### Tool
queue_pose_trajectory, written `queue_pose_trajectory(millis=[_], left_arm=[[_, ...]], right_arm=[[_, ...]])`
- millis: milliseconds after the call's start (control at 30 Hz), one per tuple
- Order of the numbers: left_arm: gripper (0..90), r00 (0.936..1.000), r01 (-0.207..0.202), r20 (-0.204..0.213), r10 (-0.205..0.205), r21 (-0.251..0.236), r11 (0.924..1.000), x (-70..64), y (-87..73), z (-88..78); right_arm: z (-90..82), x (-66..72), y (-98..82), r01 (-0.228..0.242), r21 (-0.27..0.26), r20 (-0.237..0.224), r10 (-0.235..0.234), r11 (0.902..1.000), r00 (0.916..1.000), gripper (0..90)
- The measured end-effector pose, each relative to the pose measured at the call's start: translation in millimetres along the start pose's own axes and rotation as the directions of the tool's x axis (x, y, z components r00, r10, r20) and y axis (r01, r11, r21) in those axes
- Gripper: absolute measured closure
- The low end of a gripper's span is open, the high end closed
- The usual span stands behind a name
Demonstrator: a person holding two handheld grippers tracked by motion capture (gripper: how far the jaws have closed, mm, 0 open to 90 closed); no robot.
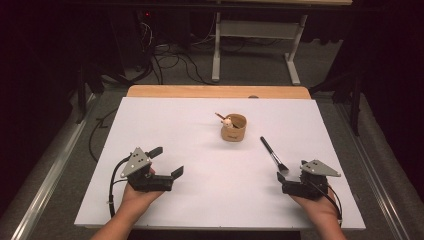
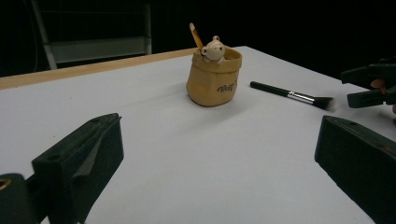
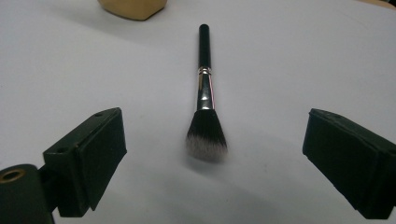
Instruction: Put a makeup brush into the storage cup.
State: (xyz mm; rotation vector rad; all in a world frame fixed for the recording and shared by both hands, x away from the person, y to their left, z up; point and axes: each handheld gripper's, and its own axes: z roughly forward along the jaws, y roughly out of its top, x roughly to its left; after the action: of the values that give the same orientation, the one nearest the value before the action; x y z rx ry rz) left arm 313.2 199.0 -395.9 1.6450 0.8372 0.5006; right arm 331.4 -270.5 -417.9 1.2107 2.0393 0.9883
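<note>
Brush (image 3: 206, 100) pickup was judged the step in hand: the makeup brush lay flat on the white table (image 1: 200, 200), bristles nearest the right gripper (image 1: 291, 176), whose jaws stood wide and empty just short of it. A clean grasp would be favoured by closing across the metal ferrule or handle rather than the soft bristles. At the near left, the left gripper (image 1: 168, 161) was held wide open, empty. Farther off stood a tan pouch-shaped holder (image 2: 214, 78) with a small bear figure (image 2: 214, 48); its dark printed word was too blurred to be read.
</note>
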Motion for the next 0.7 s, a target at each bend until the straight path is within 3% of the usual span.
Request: queue_pose_trajectory(millis=[333,433,467,700], left_arm=[[2.1,0.9998,0.006,-0.017,-0.006,-0.003,1.0000,0.9,-1.7,-1.6],[2.4,0.9998,0.020,-0.008,-0.020,0.000,0.9998,2.1,-0.7,-2.7],[2.4,0.9994,0.034,-0.004,-0.034,-0.003,0.9994,2.3,-0.1,-3.1],[2.7,0.9996,0.028,-0.004,-0.028,-0.003,0.9996,1.2,-0.1,-3.7]], right_arm=[[3.7,-4.9,3.6,0.004,0.113,0.007,-0.004,0.9936,1.0000,7.0],[3.5,-3.8,6.4,0.049,0.152,0.005,-0.050,0.9873,0.9987,6.8],[3.0,-2.9,7.2,0.046,0.161,-0.002,-0.046,0.9860,0.9989,6.8],[-0.1,-3.8,11.5,0.031,0.232,-0.033,-0.023,0.9724,0.9992,6.8]])
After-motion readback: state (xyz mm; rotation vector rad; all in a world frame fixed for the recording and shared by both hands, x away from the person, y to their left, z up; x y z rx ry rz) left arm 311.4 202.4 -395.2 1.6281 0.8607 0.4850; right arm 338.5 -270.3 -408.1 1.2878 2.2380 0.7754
